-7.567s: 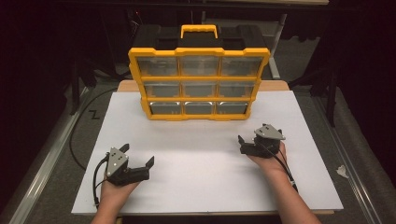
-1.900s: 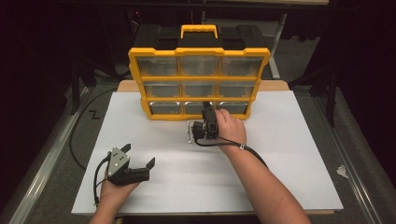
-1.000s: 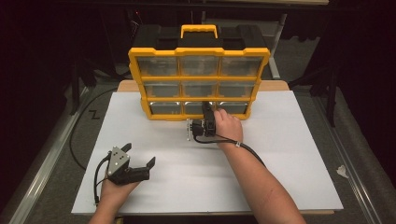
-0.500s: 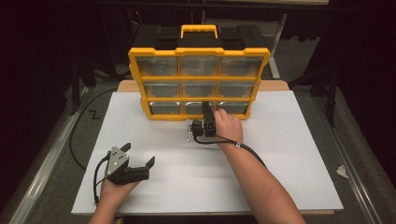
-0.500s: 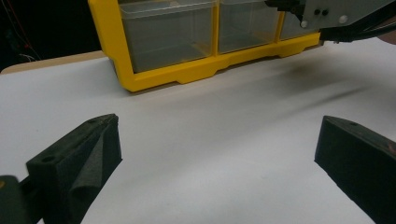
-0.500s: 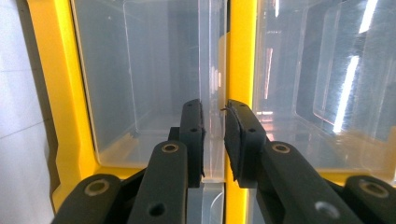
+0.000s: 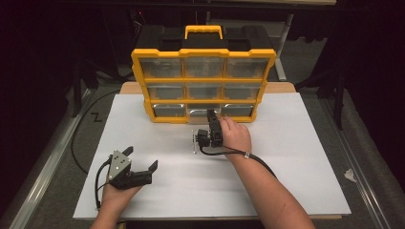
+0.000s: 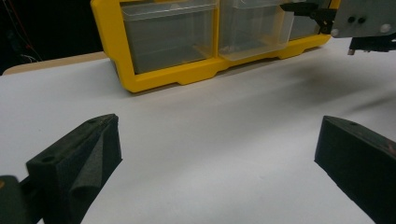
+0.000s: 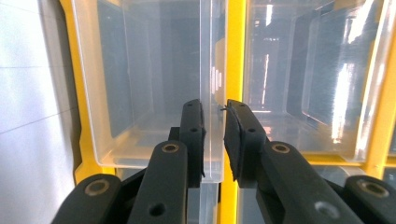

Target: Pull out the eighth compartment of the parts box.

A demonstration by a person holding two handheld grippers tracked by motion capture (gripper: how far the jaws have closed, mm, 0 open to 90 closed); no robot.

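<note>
Since the earliest frame the right tongs (image 7: 210,116) have crossed from the right of the worktop (image 7: 296,157) to the yellow organiser (image 7: 204,53); over the last second nothing has visibly shifted. One organiser, standing upright at the far edge, nine clear drawers in three rows of three. The bottom middle drawer (image 7: 202,113) is drawn out a little; in the right gripper view the right tongs (image 9: 214,135) are clamped on its clear front wall (image 9: 208,93), one pad each side. Left tongs (image 7: 142,161) rest on the near left of the worktop, jaws well apart, nothing between them. Two forearms, two grippers.
</note>
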